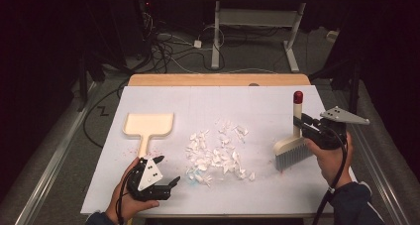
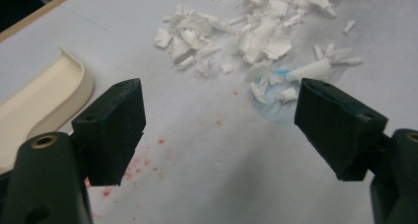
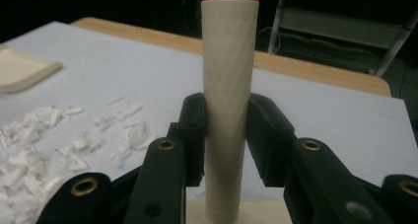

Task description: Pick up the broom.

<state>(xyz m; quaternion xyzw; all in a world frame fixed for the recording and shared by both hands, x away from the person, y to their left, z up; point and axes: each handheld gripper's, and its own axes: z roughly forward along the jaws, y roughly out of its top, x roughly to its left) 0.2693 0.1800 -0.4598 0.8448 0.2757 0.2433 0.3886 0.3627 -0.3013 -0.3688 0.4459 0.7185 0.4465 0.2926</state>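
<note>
Black claws (image 1: 166, 178), brass-ringed screws, dark sleeves

Brush handle (image 3: 227, 110): we note smooth matt cream plastic, glossy red cap.
Brush bristles (image 1: 293, 157): fine grey fibre, by our reading.
Dustpan (image 1: 148, 125): we record smooth cream plastic, slight sheen.
Scraps (image 1: 215, 153): white paper, torn and curled.
Table cover (image 1: 257, 111): we see matt white sheet, faint red specks.
Table edge (image 1: 218, 80): light wood.
Left gripper (image 2: 219, 130) pads: matt black, we note.
</note>
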